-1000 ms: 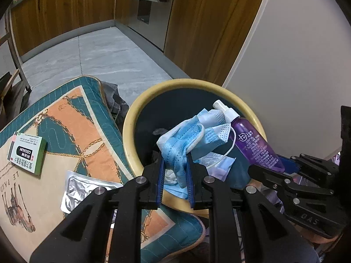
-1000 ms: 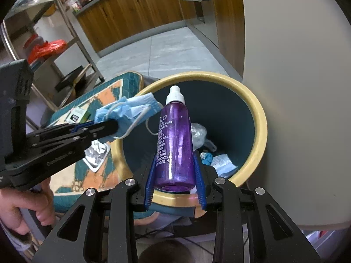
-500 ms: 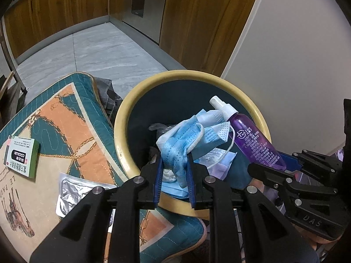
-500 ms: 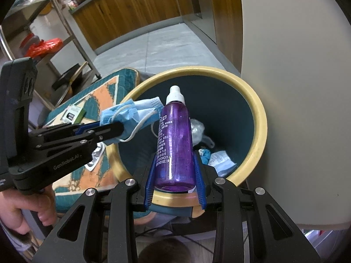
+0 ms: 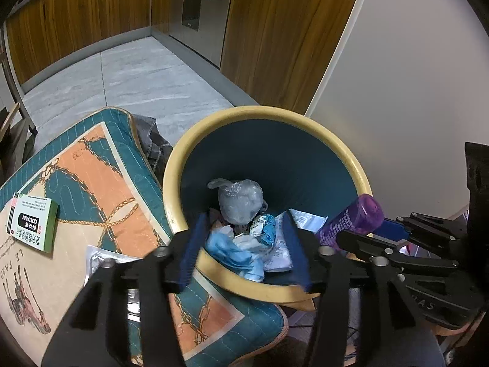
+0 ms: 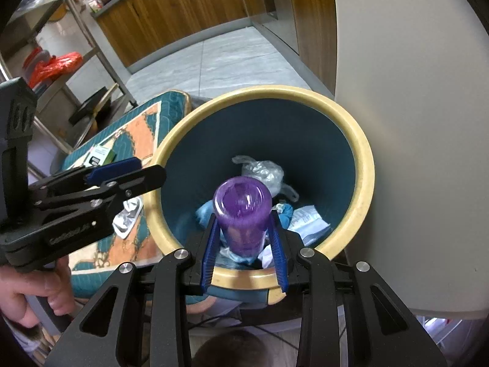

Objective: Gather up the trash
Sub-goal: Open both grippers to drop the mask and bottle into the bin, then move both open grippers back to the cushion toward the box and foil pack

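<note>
A round waste bin with a cream-yellow rim and dark teal inside (image 5: 333,140) (image 6: 365,165) stands against a pale wall, touching the edge of a quilted teal and orange cushion (image 5: 101,165) (image 6: 143,128) on its left. In the bin's bottom lie a knotted clear plastic bag (image 5: 240,200) (image 6: 262,172), a crumpled light-blue face mask (image 5: 235,250), and white paper wrappers (image 5: 281,246) (image 6: 308,218). The left hand-held gripper (image 5: 244,253) (image 6: 122,168) hangs over the bin's near rim, released, its blue pads spread wide with nothing between them; the mask lies directly below it. The right hand-held gripper (image 6: 244,238) (image 5: 394,229) is over the bin too, grasping a translucent purple plastic bottle (image 6: 243,211) (image 5: 351,221) around its body, the bottle tipped so that its flat base faces the right wrist camera and its other end points down into the bin. On the cushion rest a small green and white medicine box (image 5: 32,223) (image 6: 99,156) and, nearer the bin, a silver foil blister pack (image 5: 101,255) (image 6: 128,217).
</note>
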Demonstrator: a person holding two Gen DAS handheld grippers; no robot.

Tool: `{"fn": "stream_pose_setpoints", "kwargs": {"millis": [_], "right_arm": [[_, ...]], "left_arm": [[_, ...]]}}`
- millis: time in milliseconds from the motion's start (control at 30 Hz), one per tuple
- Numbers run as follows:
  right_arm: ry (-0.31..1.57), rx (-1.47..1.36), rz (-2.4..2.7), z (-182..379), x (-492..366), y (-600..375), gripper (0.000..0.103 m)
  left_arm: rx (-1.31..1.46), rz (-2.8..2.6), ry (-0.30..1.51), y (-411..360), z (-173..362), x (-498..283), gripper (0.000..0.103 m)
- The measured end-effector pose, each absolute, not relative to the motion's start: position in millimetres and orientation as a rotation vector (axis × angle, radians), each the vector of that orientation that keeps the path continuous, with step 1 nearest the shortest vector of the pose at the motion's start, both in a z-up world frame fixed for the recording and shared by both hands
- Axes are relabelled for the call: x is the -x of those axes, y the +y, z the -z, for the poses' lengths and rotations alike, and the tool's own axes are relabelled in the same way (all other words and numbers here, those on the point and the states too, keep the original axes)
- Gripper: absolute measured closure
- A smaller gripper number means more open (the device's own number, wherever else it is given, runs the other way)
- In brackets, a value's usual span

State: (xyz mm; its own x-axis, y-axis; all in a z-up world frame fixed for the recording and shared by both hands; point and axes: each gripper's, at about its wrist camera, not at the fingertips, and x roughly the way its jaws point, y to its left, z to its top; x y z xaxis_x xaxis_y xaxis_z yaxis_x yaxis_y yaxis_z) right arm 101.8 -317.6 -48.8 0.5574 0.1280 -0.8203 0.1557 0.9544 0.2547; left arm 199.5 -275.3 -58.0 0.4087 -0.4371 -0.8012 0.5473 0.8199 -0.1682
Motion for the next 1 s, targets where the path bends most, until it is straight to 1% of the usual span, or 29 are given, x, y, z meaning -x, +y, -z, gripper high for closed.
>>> {"fn": "stream_pose_setpoints", "kwargs": {"millis": [100,167,200,400,433,500,567,633,767,1000], "right_arm": [[0.98,-0.325,0.012,48,-102,-318,0.063],[0.965,-0.332,0.008,46,-102,-319,0.055],[0.96,-0.334,0.006,45,-102,-318,0.054],[0.936,-0.339,-0.008,42,-102,-316,0.053],[0.929,-0.342,-0.011,40,-102,-315,0.053],[0.906,-0.351,-0.018,37,-102,-315,0.051],[0.888,-0.357,-0.019,34,-101,-315,0.044],[0.858,-0.366,-0.025,29,-100,-314,0.04],[0.827,-0.375,-0.041,24,-99,-313,0.038],[0.791,-0.387,-0.08,18,-99,-309,0.031]], "left_arm": [[-0.122,0.62,0.965,-272,56,-199,0.048],[-0.112,0.614,0.962,-267,54,-199,0.047],[-0.108,0.611,0.96,-266,52,-199,0.047],[-0.072,0.589,0.939,-245,46,-196,0.038],[-0.065,0.581,0.935,-241,44,-195,0.035],[-0.049,0.574,0.93,-233,42,-194,0.032],[-0.037,0.563,0.925,-227,39,-193,0.028],[-0.027,0.556,0.918,-221,37,-191,0.026],[-0.009,0.533,0.906,-208,33,-190,0.021],[0.009,0.49,0.897,-183,29,-186,0.017]]}}
